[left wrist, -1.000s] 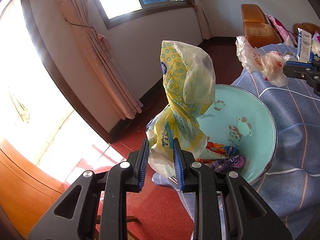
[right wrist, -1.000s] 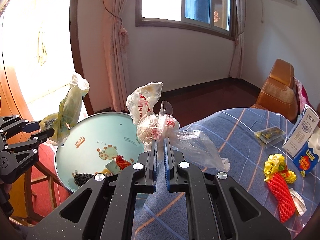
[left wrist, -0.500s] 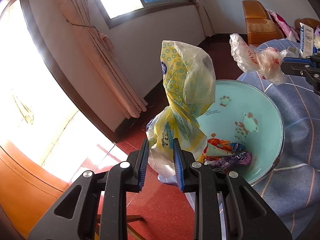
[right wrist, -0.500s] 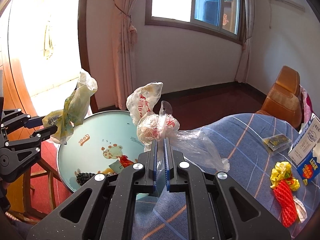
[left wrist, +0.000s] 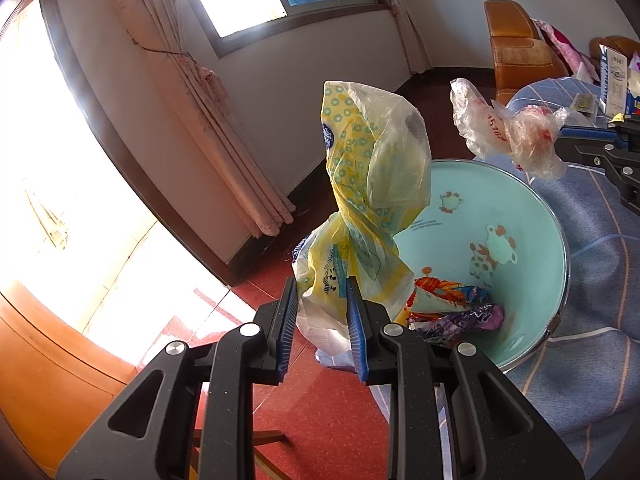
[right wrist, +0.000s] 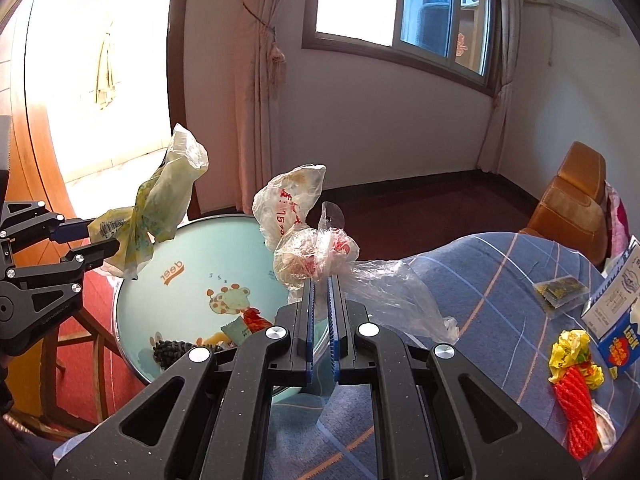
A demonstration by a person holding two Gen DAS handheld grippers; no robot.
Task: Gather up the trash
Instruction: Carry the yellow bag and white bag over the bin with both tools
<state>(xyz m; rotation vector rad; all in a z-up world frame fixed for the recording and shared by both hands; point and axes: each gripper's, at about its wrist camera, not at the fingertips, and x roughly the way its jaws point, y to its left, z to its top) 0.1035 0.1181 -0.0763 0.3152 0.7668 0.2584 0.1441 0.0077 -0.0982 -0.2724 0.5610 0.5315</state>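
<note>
Left gripper [left wrist: 322,300] clamped on a twisted yellow bag [left wrist: 368,208], up by the basin [left wrist: 520,216] rim. Right gripper [right wrist: 321,300] pinched shut on a crumpled clear bag [right wrist: 312,248], red print, probably food inside. Basin holding wrappers [left wrist: 452,304]. Blue striped cloth [right wrist: 500,272], red floor [left wrist: 328,420], pink curtains [left wrist: 208,112].

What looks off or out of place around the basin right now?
Nothing spilled or damaged. The teal basin overhangs the table edge on a stool. Both bags are held: yellow bag in the left hand-held gripper, clear bag in the right hand-held gripper.
</note>
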